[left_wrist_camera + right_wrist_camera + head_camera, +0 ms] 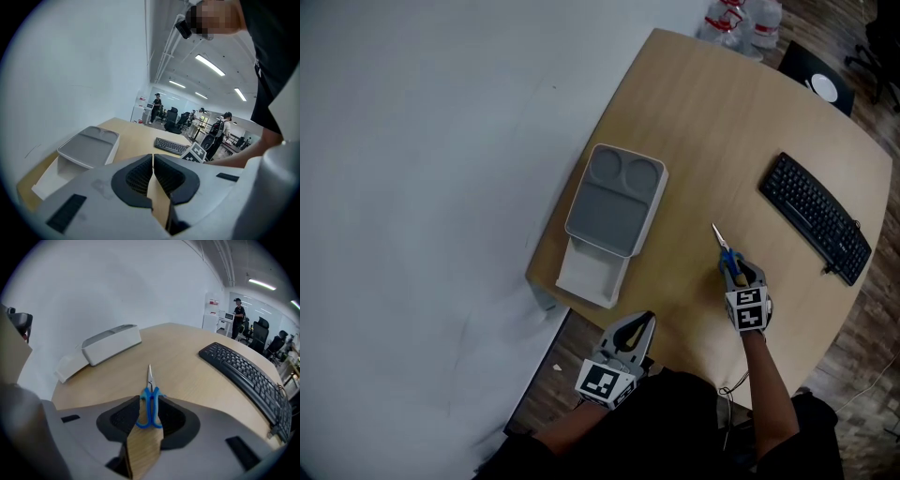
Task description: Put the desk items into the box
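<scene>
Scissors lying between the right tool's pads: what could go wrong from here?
The scissors lie loose between the right tool's open pads, only their blue loops in reach; closing there might let them pivot or slip. The gray tray seems to cover most of the box, so a drop may land on it instead of inside. The box sits near the desk's edge; a bump could push it off.

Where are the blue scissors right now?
In the head view, the blue scissors lie right of centre on the desk, handles inside the open right claw, between the box and keyboard.
</scene>
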The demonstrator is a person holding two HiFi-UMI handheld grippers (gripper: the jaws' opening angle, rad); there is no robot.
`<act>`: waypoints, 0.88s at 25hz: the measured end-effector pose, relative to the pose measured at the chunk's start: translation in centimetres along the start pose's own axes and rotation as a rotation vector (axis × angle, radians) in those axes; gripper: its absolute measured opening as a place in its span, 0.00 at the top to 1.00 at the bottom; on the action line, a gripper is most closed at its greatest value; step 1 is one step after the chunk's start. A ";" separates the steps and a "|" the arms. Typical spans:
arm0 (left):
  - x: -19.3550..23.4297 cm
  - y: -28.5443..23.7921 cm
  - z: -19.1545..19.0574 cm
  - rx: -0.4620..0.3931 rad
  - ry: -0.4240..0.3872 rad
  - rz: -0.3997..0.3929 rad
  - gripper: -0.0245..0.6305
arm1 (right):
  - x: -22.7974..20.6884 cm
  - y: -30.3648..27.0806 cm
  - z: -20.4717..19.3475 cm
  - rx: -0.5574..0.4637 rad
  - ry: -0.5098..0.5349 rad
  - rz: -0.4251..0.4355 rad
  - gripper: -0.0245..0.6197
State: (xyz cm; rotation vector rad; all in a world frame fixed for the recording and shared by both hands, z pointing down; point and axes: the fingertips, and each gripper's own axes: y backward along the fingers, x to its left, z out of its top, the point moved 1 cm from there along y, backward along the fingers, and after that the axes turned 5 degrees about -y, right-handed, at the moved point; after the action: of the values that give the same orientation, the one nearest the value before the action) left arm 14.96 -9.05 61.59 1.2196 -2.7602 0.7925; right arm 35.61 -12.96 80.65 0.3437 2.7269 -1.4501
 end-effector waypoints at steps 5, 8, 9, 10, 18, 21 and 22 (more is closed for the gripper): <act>-0.4 0.0 -0.2 0.011 0.000 0.018 0.93 | -0.5 -1.7 -1.2 0.061 0.037 0.002 0.67; -0.3 0.0 -0.4 0.018 -0.002 0.037 0.93 | -0.6 -1.7 -1.1 0.043 0.050 -0.003 0.69; -0.3 0.0 -0.5 0.022 -0.005 0.042 0.93 | -0.5 -1.8 -1.0 0.034 0.056 -0.005 0.69; -0.3 0.1 -0.5 0.024 -0.008 0.047 0.93 | -0.5 -1.9 -1.1 0.028 0.066 -0.007 0.69; 0.4 1.1 0.1 0.003 -0.006 0.060 0.93 | -0.1 -2.3 -1.1 0.089 0.173 0.007 0.74; 0.9 1.3 -0.4 0.005 -0.008 0.060 0.93 | 0.3 -1.8 -0.7 0.079 0.187 -0.007 0.74; 1.1 1.5 -0.7 0.008 -0.007 0.058 0.93 | 0.4 -1.4 -0.6 0.073 0.180 -0.016 0.74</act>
State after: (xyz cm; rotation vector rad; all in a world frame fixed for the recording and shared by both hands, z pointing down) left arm 13.00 -8.64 61.73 1.1502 -2.8130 0.8058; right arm 34.93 -13.10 82.06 0.4786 2.8236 -1.6003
